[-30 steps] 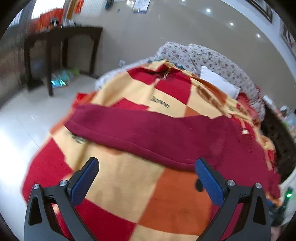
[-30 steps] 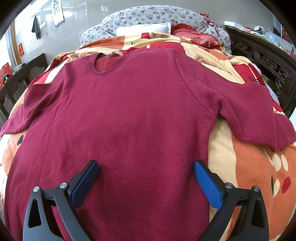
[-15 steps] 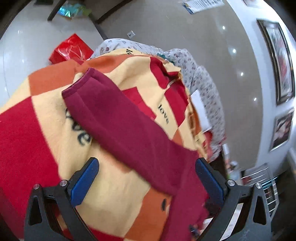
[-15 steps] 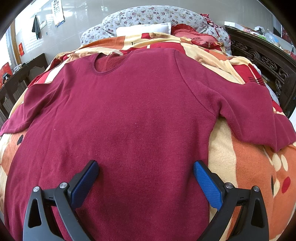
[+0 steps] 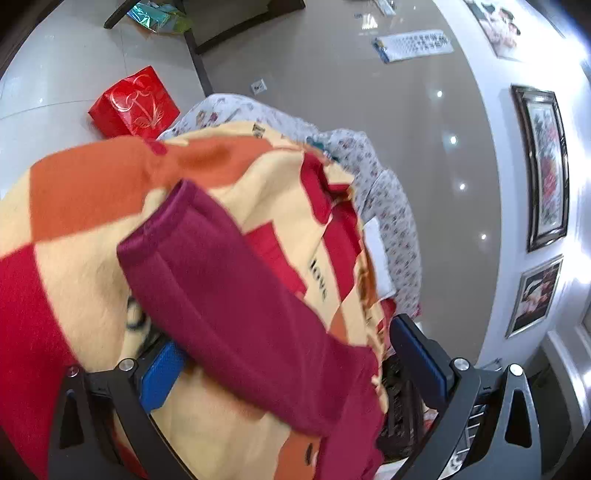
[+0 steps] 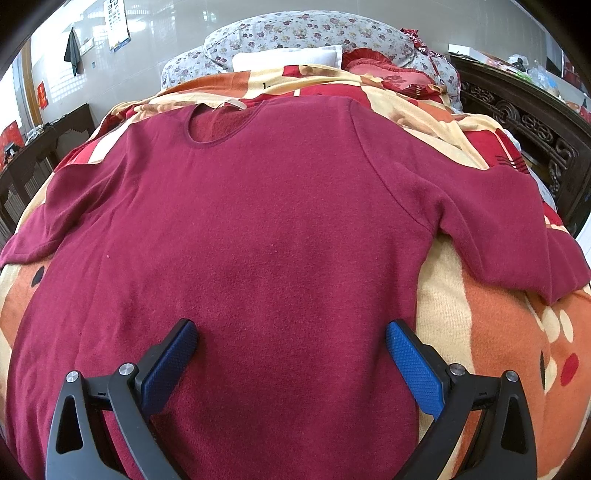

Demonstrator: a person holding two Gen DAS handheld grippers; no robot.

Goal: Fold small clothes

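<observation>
A maroon long-sleeved shirt (image 6: 277, 221) lies spread face up on a bed, neckline at the far end and both sleeves out to the sides. My right gripper (image 6: 291, 332) hovers open over the shirt's lower body, with nothing between its blue pads. In the left wrist view the shirt's left sleeve (image 5: 229, 288) runs diagonally across the blanket, its cuff (image 5: 159, 225) at the upper left. My left gripper (image 5: 284, 343) is open and straddles this sleeve. The cloth partly covers the left pad (image 5: 162, 373).
An orange, red and cream blanket (image 6: 480, 332) covers the bed. Floral pillows (image 6: 306, 33) sit at its head and a dark carved wooden frame (image 6: 528, 122) runs along the right. A red gift bag (image 5: 135, 103) stands on the tiled floor. Framed pictures (image 5: 546, 166) hang on the wall.
My left gripper has swung round and come in close to the sleeve, which now lies between its fingers. The right gripper and the shirt's body have not moved.
</observation>
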